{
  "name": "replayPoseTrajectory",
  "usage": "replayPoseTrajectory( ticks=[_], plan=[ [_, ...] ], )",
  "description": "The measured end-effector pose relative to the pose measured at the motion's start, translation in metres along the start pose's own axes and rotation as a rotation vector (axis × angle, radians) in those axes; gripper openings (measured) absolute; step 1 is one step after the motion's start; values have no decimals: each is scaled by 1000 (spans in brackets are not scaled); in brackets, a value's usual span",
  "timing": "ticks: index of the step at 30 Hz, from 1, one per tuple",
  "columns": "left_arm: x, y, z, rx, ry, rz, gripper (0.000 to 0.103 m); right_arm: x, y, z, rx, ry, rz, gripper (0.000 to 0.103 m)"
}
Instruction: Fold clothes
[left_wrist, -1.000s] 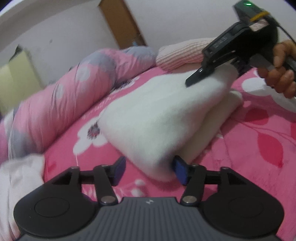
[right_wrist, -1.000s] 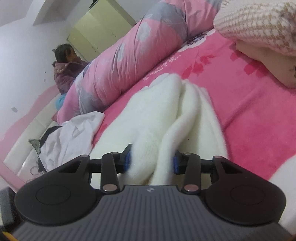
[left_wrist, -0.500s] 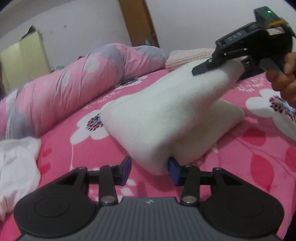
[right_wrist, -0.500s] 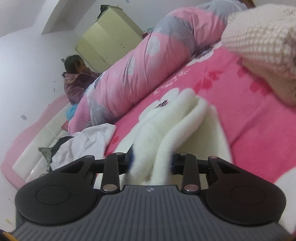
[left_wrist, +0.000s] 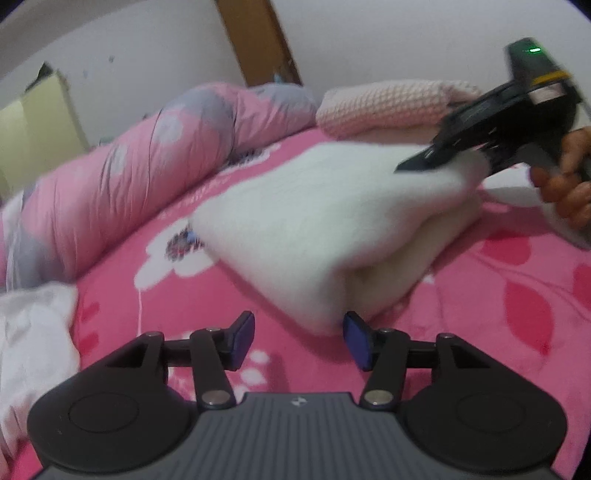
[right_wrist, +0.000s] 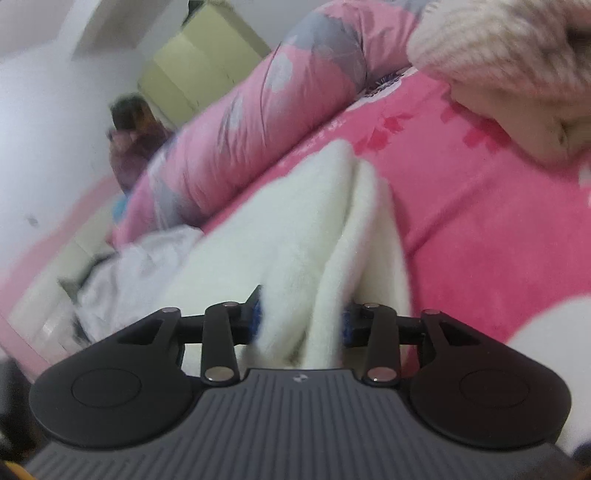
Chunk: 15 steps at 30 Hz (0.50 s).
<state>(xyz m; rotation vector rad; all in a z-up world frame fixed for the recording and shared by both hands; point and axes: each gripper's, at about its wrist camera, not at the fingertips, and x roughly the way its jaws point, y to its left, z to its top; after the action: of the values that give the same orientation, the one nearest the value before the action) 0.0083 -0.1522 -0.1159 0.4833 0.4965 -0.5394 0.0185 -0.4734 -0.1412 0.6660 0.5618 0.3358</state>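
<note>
A: Start nearest. What do the jaws of the left gripper (left_wrist: 298, 341) have?

B: Nothing gripped. They are parting; the pads (left_wrist: 355, 345) stand apart over the pink floral bedspread (left_wrist: 498, 295). The near corner of the folded white fleece garment (left_wrist: 314, 229) sits just ahead of them, close against the right-hand pad, with the other pad well clear of it.

A: And the right gripper (right_wrist: 301, 319)?

B: Its jaws are easing open too, yet a thick fold of the same white fleece still fills the gap between them, and both blue pads (right_wrist: 256, 314) lie against it. In the left wrist view that gripper sits at the garment's far end, with a hand (left_wrist: 565, 184) on its handle.

A: Where does the garment lie overall?

B: On the bedspread, stretched from just ahead of the left jaws away to the right jaws, folded double, its far end raised.

A: Beyond it?

B: To the left of the jaws, a crumpled white cloth (left_wrist: 33, 332). Farther off, a long rolled pink-and-grey quilt (left_wrist: 129, 184), a pink knitted item (left_wrist: 388, 103) on top of a pale bundle, then the wall. A blurred seated person (right_wrist: 131, 144) shows behind the quilt.
</note>
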Motion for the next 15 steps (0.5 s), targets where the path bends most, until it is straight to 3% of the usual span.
replayPoseTrajectory(
  ticks=[3,8,11,15],
  plan=[
    [-8,-1,-1,10,-31,-1,55,-22,13,9,-46,-6,-63,50],
    [-16,-5,-1,18,-90,-18,55,-60,51,20,-187,-130,-204,53],
    [-11,-9,2,12,-97,10,55,-57,88,15,-330,-173,-239,48],
    [-3,-10,5,-11,-86,55,56,-16,123,-4,-515,-126,-242,39]
  ],
)
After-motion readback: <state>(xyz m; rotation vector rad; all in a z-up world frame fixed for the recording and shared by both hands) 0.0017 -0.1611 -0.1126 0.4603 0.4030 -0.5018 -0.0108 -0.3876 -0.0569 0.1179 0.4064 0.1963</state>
